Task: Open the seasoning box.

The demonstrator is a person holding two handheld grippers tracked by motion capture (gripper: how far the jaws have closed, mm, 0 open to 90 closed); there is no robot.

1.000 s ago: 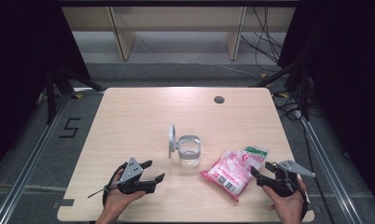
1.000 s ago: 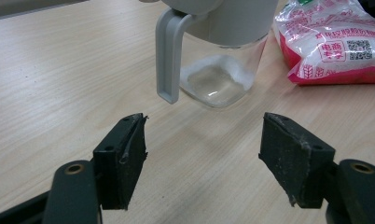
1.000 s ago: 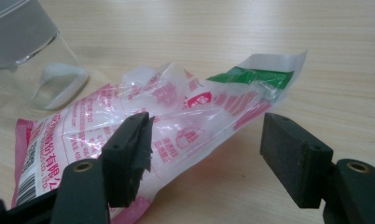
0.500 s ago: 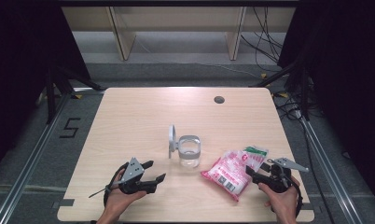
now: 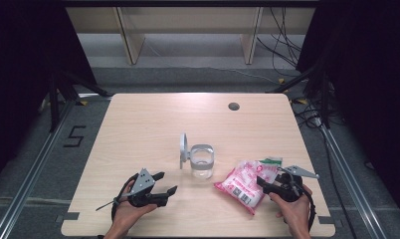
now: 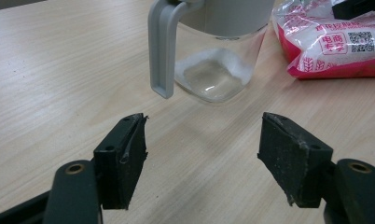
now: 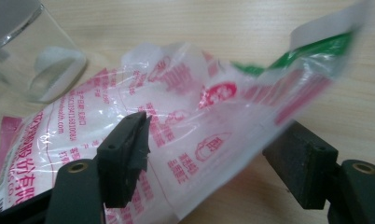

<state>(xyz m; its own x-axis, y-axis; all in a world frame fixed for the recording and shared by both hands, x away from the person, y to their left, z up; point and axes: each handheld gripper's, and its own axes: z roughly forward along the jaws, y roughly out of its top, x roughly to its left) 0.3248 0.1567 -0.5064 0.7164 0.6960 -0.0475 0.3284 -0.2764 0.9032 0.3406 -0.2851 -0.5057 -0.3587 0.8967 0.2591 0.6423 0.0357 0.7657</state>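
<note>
Even overhead light; bag's (image 7: 213, 116) far corner seemingly blurred.

A pale wood-grain table (image 5: 138, 129) fills the middle of the room, with a small dark round hole (image 5: 233, 106) near its far right corner. It stands on grey floor (image 5: 188, 79). Metal rails (image 5: 34, 169) run along both sides, and a painted "5" (image 5: 73, 136) marks the floor at the left. Beyond the far edge stands a light wooden shelf frame (image 5: 128, 35), with loose cables (image 5: 282, 30) trailing at its right. Black curtains (image 5: 367, 74) close in both sides. A bright patch of light falls on the tabletop's far edge.
</note>
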